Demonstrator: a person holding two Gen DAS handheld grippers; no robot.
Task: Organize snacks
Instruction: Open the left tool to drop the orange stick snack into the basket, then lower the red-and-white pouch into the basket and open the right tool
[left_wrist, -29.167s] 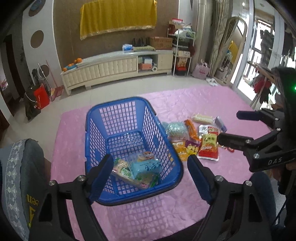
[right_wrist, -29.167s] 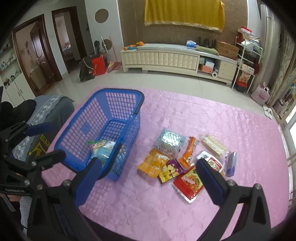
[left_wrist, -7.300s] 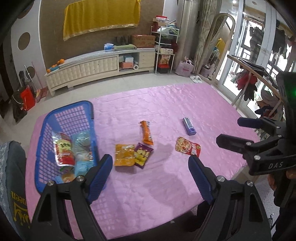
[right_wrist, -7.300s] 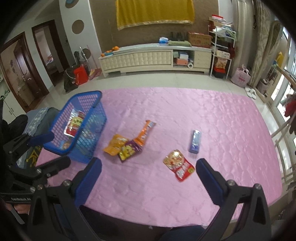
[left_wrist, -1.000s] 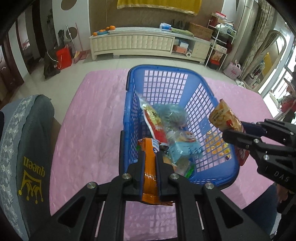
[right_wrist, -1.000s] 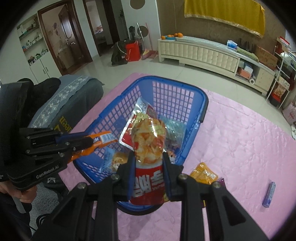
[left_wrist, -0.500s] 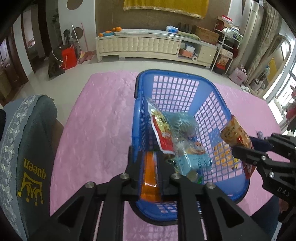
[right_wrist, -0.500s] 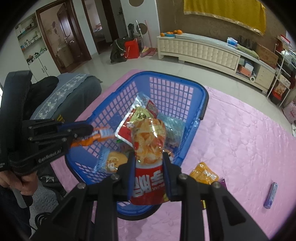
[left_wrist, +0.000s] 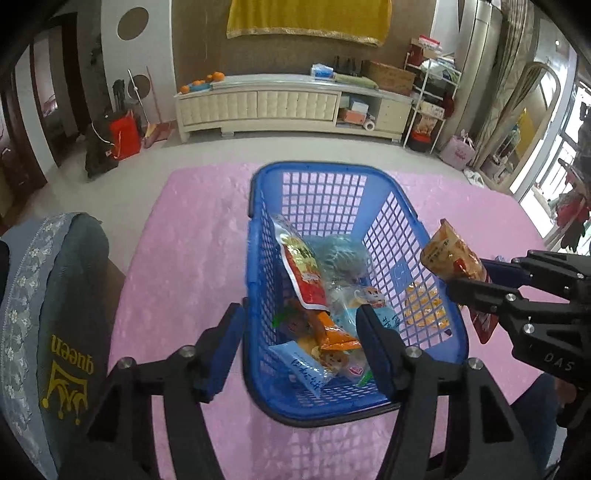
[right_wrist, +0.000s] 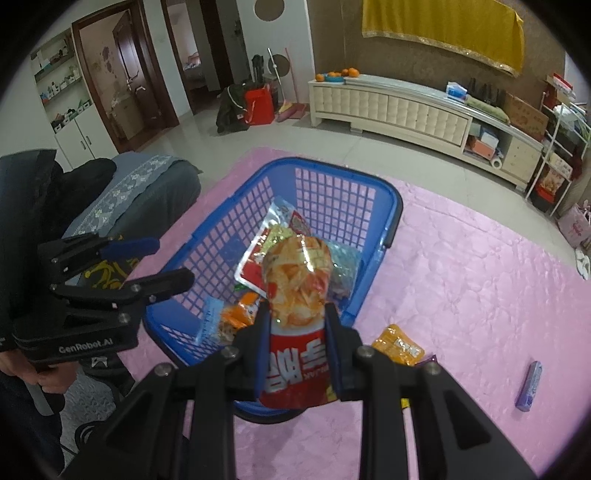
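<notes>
Left wrist view: the left gripper is hanging over the near end of the blue basket, its jaws having just been opening and now standing apart with nothing between the pads. The orange snack stick is lying inside the basket on top of the other packets, below the spread fingers. Also resting in the basket are a red-and-yellow packet leaning against the left wall, a pale blue-green bag behind it, and a light blue sachet at the near end. The basket is sitting on a pink quilted cover. A grey cushion with a gold crown print is lying at the left edge.

Right wrist view: the right gripper is pinching a red-and-orange snack bag by its lower part, jaws pressed tight on it, and holding it upright above the near right rim of the basket. On the cover to the right of the basket are lying an orange packet, partly hidden behind the gripper, and, well apart, a small purple bar. A hand is gripping the left tool's handle at the lower left.
</notes>
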